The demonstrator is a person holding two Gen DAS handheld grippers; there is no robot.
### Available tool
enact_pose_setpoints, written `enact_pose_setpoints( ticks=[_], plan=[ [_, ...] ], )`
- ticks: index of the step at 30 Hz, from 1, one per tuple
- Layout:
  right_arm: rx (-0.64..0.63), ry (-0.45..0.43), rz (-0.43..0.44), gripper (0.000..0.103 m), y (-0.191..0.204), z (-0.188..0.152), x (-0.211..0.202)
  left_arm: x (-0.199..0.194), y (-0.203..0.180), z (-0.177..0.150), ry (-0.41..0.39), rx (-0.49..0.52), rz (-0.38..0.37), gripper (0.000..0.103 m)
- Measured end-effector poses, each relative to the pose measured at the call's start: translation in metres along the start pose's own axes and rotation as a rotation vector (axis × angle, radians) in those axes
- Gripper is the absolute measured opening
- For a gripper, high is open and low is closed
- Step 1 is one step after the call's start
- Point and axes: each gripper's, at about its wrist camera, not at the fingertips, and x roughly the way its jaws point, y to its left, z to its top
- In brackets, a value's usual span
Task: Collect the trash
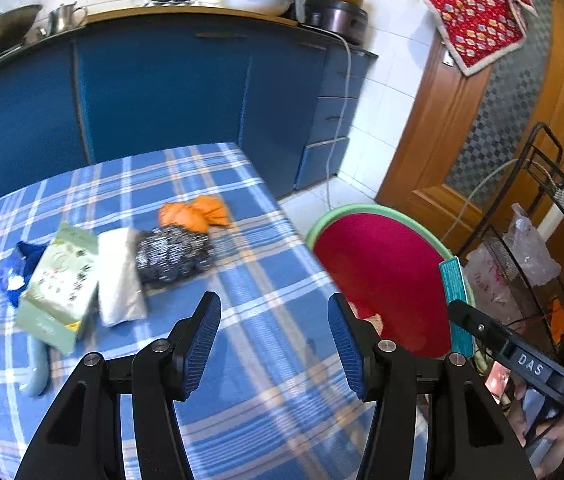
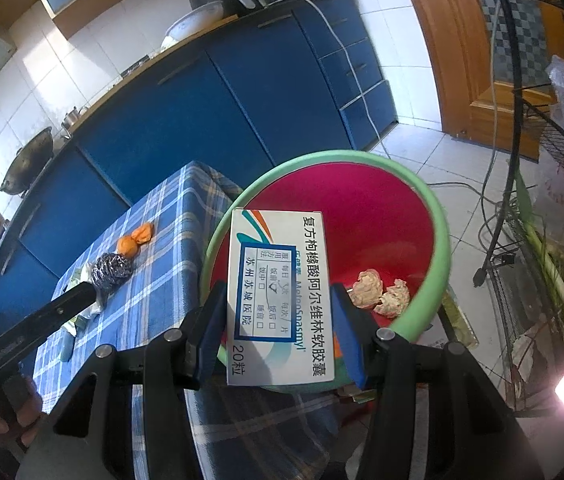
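Observation:
My right gripper (image 2: pixel 280 320) is shut on a white medicine box (image 2: pixel 280 296) and holds it over the near rim of the red bin (image 2: pixel 362 208) with a green rim. Two crumpled tissue lumps (image 2: pixel 380 294) lie in the bin. My left gripper (image 1: pixel 274 340) is open and empty above the blue plaid table (image 1: pixel 242 360). On the table ahead of it lie a green carton (image 1: pixel 60 280), a white packet (image 1: pixel 120 280), a steel scourer (image 1: pixel 174 254), orange wrappers (image 1: pixel 194 212) and a blue scrap (image 1: pixel 18 268). The bin (image 1: pixel 382 272) stands right of the table.
Blue kitchen cabinets (image 1: pixel 162 88) run behind the table. A black wire rack (image 1: pixel 542 240) with plastic bags stands at the right, by a wooden door (image 1: pixel 482 120). A white cable (image 2: pixel 362 80) trails across the tiled floor.

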Motion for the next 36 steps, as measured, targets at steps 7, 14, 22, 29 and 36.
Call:
enact_pose_setpoints(
  ticks=[7,14,22,29,36],
  plan=[
    [0.003,0.025,-0.016,0.055,0.009,0.006,0.021,-0.017,0.025,-0.006,-0.026,-0.001,0.068,0.057],
    [0.014,0.028,-0.037,0.064,0.01,0.007,0.025,-0.032,0.053,-0.011,-0.04,-0.047,0.1,0.057],
    [0.0,0.016,-0.045,0.064,0.02,0.003,0.013,-0.052,0.084,-0.019,-0.062,-0.099,0.143,0.057],
    [-0.032,0.017,-0.042,0.065,0.038,0.001,0.003,-0.058,0.11,-0.024,-0.062,-0.128,0.168,0.057],
    [-0.071,0.023,-0.038,0.065,0.06,0.002,0.001,-0.043,0.129,-0.006,-0.009,-0.078,0.167,0.057]
  ],
)
